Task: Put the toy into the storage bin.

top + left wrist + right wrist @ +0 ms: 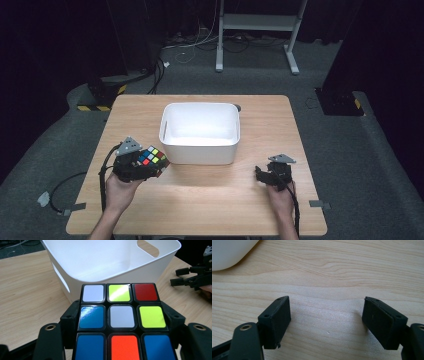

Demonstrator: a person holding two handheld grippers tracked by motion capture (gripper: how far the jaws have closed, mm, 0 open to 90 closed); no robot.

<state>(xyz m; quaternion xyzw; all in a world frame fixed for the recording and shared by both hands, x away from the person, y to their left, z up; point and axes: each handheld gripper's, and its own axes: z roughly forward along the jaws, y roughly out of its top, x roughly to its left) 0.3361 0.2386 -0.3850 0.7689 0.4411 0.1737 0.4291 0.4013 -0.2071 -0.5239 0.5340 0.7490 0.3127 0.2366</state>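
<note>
The left gripper point(150, 162) clamps a puzzle cube point(120, 322) just in front of the white bin point(200, 131), above the worktop point(210, 200). The right gripper point(325, 322) rests wide apart, holding nothing. The carry looks underway; next, the cube needs lifting over the rim for release.

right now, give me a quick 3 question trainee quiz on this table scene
1. True or false: the cube already lies inside the bin.
2. Which gripper holds the cube? A) left B) right C) neither
3. Fill in: the right gripper has its jaws ____ over bare table.

Key: 1 false, the left gripper holds it beside the bin's near left corner. 2 A. 3 open.
</note>
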